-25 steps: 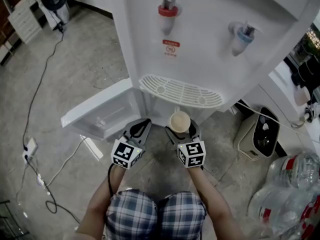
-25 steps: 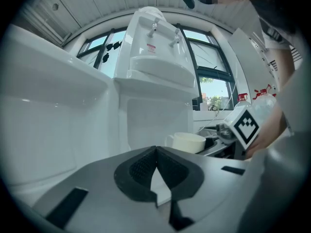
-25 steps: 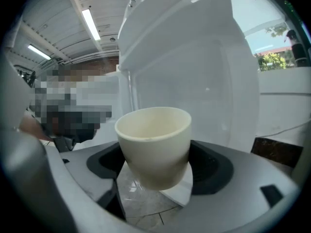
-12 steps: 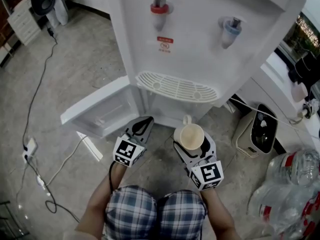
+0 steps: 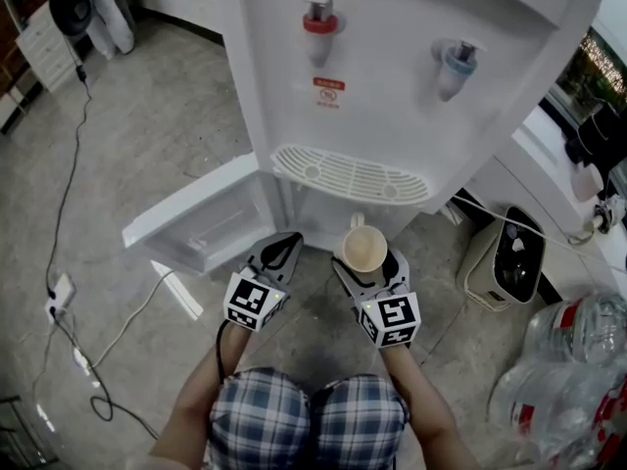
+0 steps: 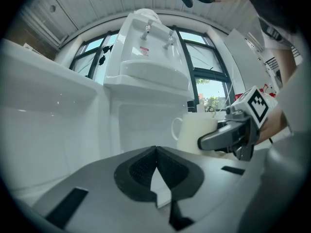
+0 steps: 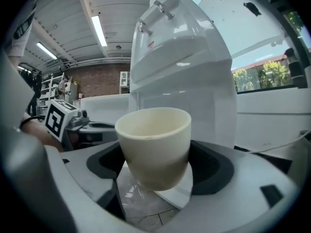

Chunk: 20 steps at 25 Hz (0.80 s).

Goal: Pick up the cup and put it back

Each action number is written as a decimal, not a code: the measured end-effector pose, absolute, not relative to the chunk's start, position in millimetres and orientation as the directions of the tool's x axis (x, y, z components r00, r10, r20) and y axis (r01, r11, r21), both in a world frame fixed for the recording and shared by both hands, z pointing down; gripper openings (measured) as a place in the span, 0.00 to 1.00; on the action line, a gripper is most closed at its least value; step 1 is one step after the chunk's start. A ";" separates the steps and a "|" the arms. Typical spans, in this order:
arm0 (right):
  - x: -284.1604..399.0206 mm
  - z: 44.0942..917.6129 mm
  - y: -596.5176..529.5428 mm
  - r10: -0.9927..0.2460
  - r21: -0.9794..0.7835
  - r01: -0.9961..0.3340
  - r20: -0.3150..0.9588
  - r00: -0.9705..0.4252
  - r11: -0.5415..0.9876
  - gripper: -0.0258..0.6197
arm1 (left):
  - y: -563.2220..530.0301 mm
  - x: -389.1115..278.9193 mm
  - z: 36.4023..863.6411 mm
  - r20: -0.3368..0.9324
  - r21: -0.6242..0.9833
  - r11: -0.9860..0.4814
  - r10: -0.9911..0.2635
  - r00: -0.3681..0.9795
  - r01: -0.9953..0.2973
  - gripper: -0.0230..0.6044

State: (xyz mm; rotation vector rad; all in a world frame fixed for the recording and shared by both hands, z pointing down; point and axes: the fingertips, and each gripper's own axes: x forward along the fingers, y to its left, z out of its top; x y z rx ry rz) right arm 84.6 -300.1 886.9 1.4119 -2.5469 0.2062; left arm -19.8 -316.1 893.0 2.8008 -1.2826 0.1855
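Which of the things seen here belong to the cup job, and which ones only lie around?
Job: cup, clamped in the right gripper; water dispenser in front of it, its lower door open.
Lying about: left gripper, shut and empty; power strip on the floor; plastic bottles; beige appliance.

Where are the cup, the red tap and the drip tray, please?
cup (image 5: 363, 250), head view, its inner wall.
red tap (image 5: 321, 24), head view, its red collar.
drip tray (image 5: 348, 176), head view, its grille.
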 end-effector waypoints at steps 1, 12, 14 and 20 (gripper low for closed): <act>82.7 892.9 -308.3 -0.820 -0.020 -0.853 0.264 -0.507 0.521 0.69 | -316.2 -20.3 893.5 0.133 0.001 -0.653 -0.751 0.647 -0.757 0.08; 66.4 970.4 -407.4 -0.841 -0.002 -0.898 0.349 -0.412 0.440 0.69 | -317.7 -27.9 903.1 0.151 0.003 -0.654 -0.748 0.647 -0.757 0.08; 66.6 984.7 -422.2 -0.847 0.006 -0.909 0.365 -0.386 0.417 0.69 | -317.2 -29.5 906.7 0.160 0.014 -0.652 -0.747 0.645 -0.758 0.08; 69.9 1031.3 -448.5 -0.833 0.037 -0.921 0.443 -0.333 0.388 0.69 | -318.0 -33.3 913.5 0.170 0.014 -0.651 -0.747 0.643 -0.759 0.08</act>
